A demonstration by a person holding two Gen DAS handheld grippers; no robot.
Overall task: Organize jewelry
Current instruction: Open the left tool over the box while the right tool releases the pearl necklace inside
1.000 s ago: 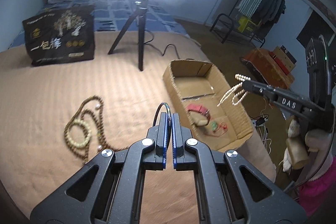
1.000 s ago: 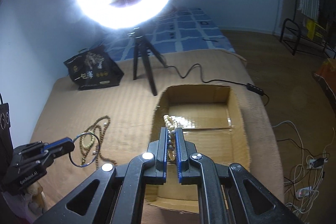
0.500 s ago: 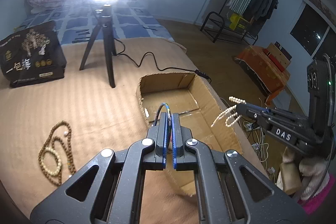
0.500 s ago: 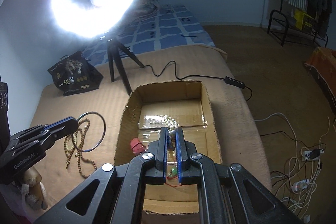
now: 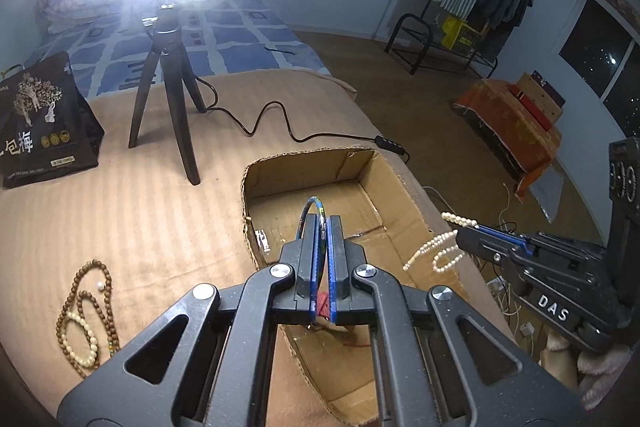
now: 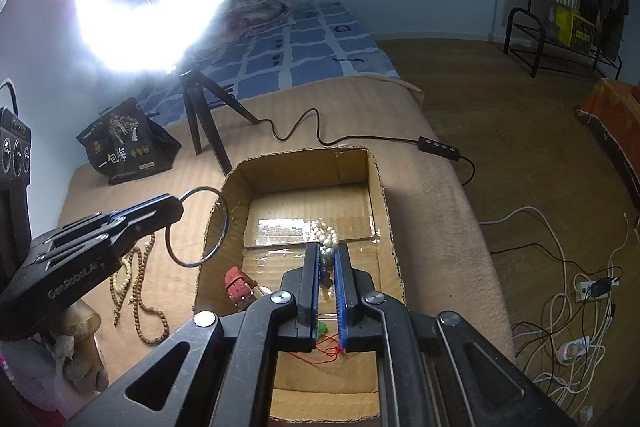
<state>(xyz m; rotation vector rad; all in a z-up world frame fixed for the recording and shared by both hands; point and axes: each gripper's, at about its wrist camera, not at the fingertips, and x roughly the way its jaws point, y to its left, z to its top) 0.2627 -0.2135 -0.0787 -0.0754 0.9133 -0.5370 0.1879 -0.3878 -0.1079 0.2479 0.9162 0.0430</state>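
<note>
Pearl bead bracelet (image 6: 326,233) clamped in right gripper (image 6: 329,269), hanging over the cardboard box (image 6: 378,187) interior. Left gripper (image 5: 322,247) pinched tight on a thin dark bangle (image 6: 198,227), held above the box's left wall. Red watch strap (image 6: 236,285) and red-string charm (image 6: 326,345) lie on the box floor, near end. Brown and cream bead necklaces (image 5: 86,311) sit on the tan blanket (image 5: 140,219) left of the box. Ring light tripod (image 5: 168,107) behind.
</note>
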